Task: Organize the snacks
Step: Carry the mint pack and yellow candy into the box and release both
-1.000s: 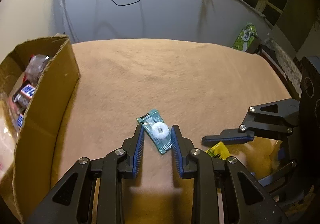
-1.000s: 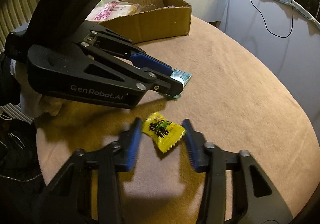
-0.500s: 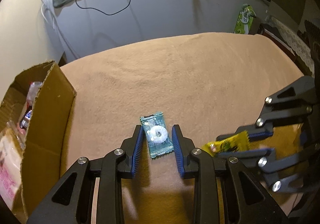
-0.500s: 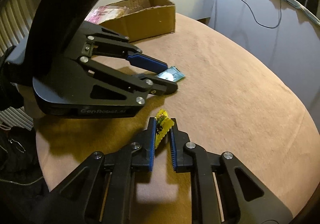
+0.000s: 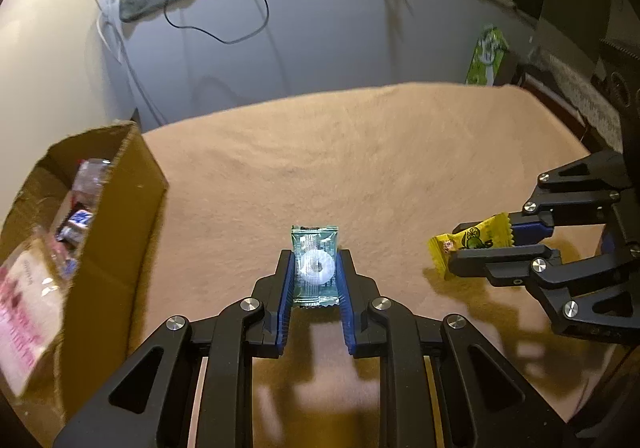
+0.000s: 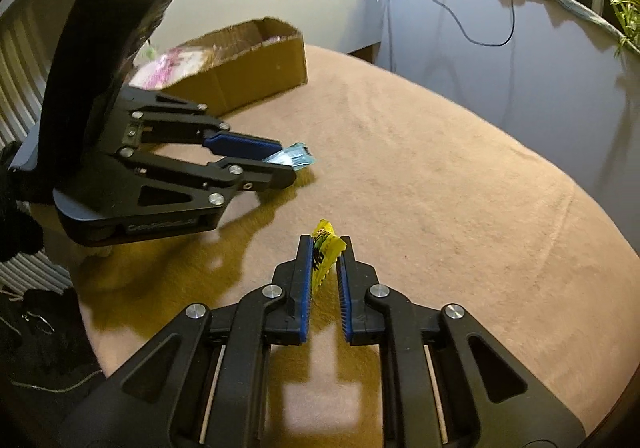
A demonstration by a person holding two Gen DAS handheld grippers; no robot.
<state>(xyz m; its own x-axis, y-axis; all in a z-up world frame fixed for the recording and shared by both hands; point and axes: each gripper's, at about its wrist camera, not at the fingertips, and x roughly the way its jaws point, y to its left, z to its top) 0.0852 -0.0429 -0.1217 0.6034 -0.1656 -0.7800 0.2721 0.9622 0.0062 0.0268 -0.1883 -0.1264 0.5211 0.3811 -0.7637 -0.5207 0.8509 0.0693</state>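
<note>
1. Snacks are held in both tools: the left hand-held gripper (image 5: 314, 272) is clamped on a green mint packet (image 5: 315, 266), its blue pads (image 5: 286, 288) pressing the two long edges of the wrapper.
2. The white ring-shaped sweet shows through the wrapper between the pads, and the packet's far end sticks out past the fingertips.
3. The left jaws have just been closing, with that packet between them.
4. The right hand-held gripper (image 6: 324, 260) is clamped on a yellow candy packet (image 6: 325, 252), which stands on edge between its pads and pokes out beyond the tips.
5. Seen from the left wrist view, the yellow packet hangs just above the worktop (image 5: 360, 168), and its shadow falls on the tan cloth below.
6. The two grippers sit near each other but apart, the right one to the right of the left.
7. A cardboard box (image 5: 120, 216) stands at the left edge of the worktop, with wrapped snacks (image 5: 76, 222) and a pink-and-white bag (image 5: 24, 308) inside.
8. A green bag (image 5: 486, 56) stands beyond the far right corner of the worktop.
</note>
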